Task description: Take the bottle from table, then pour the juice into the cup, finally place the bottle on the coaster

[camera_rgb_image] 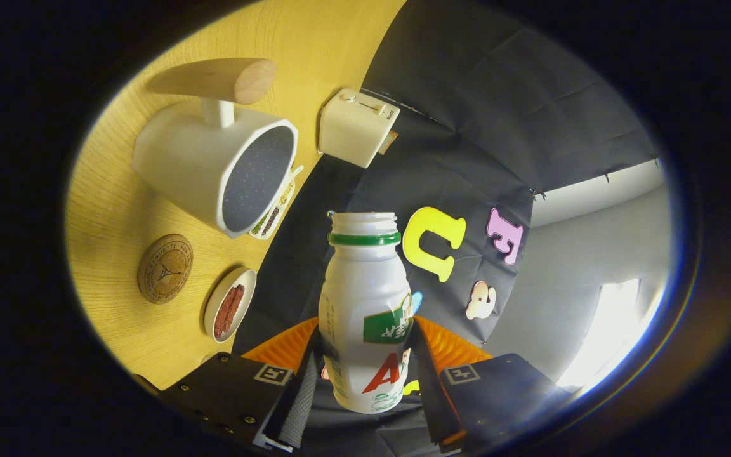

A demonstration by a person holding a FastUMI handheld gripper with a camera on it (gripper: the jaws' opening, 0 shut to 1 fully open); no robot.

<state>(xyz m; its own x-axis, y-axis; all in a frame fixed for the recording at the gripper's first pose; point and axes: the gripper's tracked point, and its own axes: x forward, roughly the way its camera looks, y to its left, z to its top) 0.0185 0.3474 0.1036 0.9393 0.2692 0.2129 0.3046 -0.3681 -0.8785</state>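
A white juice bottle (365, 298) with a green neck ring and an open mouth sits between my fingers, and my gripper (365, 374) is shut on its lower body. The whole scene is rolled on its side, so the bottle is tipped relative to the wooden table (118, 209). Beyond the fingers stands a white cup (194, 158) with a wooden handle, its dark inside facing the bottle. The bottle's mouth is near the cup's rim but apart from it. The round cork coaster (164, 268) lies on the table beside the cup.
A small white dish (230, 304) with reddish strips lies near the coaster. A white box-shaped device (356, 127) stands past the cup, near the table's edge. A flat packet (276, 206) pokes out from under the cup.
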